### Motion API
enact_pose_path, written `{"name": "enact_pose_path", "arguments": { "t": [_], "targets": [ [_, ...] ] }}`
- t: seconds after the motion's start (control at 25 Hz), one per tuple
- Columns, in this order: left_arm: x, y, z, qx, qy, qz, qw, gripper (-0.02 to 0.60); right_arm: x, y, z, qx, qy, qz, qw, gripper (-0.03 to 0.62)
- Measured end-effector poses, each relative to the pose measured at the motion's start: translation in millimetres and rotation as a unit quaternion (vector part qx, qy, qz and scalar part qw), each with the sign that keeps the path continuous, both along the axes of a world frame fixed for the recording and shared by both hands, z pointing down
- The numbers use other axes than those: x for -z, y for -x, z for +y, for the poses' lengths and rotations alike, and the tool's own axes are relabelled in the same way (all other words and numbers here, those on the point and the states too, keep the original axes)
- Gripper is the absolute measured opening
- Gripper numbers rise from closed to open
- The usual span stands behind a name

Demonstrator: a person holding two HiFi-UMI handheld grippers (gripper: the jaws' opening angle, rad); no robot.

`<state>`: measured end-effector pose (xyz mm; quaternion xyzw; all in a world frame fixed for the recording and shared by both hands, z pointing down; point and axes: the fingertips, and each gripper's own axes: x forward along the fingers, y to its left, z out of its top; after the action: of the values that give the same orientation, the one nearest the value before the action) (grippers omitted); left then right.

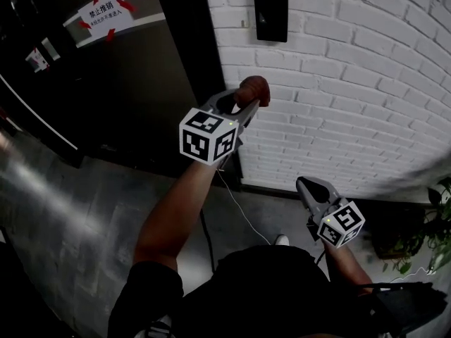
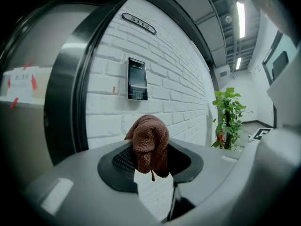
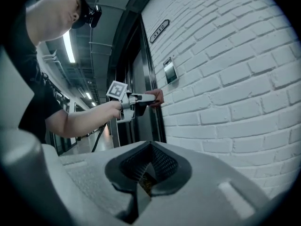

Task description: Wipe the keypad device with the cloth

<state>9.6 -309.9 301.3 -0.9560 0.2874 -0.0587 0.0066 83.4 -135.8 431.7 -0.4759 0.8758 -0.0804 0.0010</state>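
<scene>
Left arm stretched up toward a white brick wall (image 1: 352,83), the left gripper (image 1: 246,103) pinches a bunched, nubby brown cloth (image 1: 255,90) below the flat black keypad device (image 1: 270,10). The right gripper (image 1: 307,186) hangs low, jaws together, empty.

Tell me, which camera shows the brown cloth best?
The left gripper view: the cloth sits close and central, bunched between the jaws. The head view shows a small lump; the right gripper view, a distant speck.
</scene>
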Motion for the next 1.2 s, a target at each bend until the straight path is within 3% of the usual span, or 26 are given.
{"name": "enact_pose_path", "arguments": {
  "t": [0.2,0.36,0.6,0.76,1.2],
  "targets": [
    [-31,62,56,-0.022,0.023,0.040,0.9987,0.164,-9,41,11,-0.006,0.015,-0.014,1.000,-0.009],
    [-60,111,94,-0.015,0.043,0.059,0.9972,0.164,-18,67,24,-0.013,0.032,-0.023,0.999,-0.009],
    [-113,155,125,-0.012,0.081,0.050,0.9954,0.165,-16,88,46,-0.048,0.030,-0.013,0.998,-0.009],
    [-133,169,140,-0.012,0.081,0.037,0.9959,0.166,-19,100,57,-0.064,0.034,0.000,0.997,-0.010],
    [-131,176,173,-0.047,0.108,0.065,0.9910,0.169,-11,121,67,-0.084,0.016,0.021,0.996,-0.010]
  ]
}}
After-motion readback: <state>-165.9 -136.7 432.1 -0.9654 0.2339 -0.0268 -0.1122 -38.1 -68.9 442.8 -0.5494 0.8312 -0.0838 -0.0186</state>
